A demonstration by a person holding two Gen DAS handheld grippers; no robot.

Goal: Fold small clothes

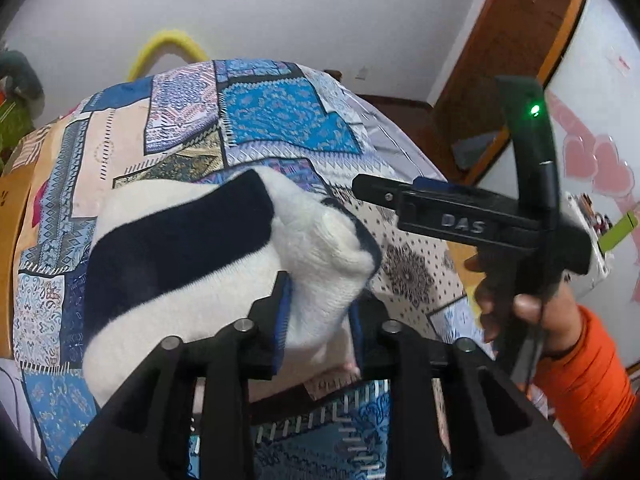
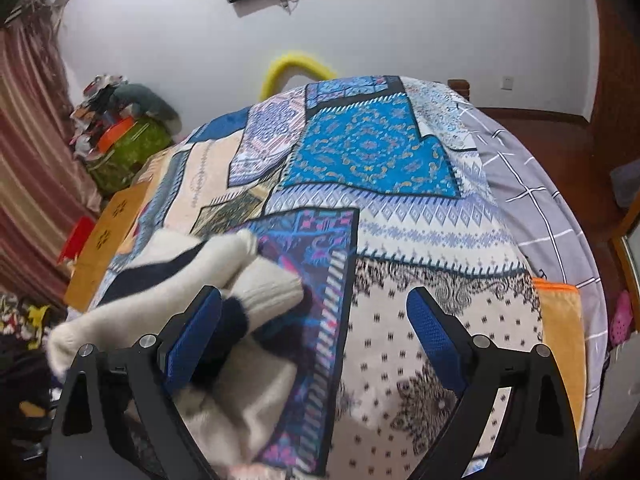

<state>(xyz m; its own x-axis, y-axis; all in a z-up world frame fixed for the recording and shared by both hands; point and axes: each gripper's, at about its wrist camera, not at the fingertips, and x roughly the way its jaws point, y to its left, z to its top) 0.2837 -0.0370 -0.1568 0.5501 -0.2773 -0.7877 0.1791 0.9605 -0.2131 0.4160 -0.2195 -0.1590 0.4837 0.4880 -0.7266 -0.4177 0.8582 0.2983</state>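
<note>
A small white knitted garment with navy stripes (image 1: 188, 256) is bunched up above the patchwork bedspread (image 1: 276, 120). My left gripper (image 1: 320, 304) is shut on a thick fold of it and holds it lifted. The garment also shows at the lower left of the right wrist view (image 2: 224, 288), crumpled, lying past the left finger. My right gripper (image 2: 316, 320) is open and empty over the bedspread (image 2: 372, 152); its left finger (image 2: 196, 336) touches or overlaps the cloth. The right gripper's body (image 1: 472, 220) shows in the left wrist view, held by a hand in an orange sleeve.
The bed fills both views, with a grey checked sheet (image 2: 532, 184) at its right edge. A yellow curved tube (image 2: 296, 66) stands behind the bed. A cluttered pile of bags (image 2: 120, 132) and a striped curtain (image 2: 28, 152) are at the left. A wooden door (image 1: 516, 28) is at the right.
</note>
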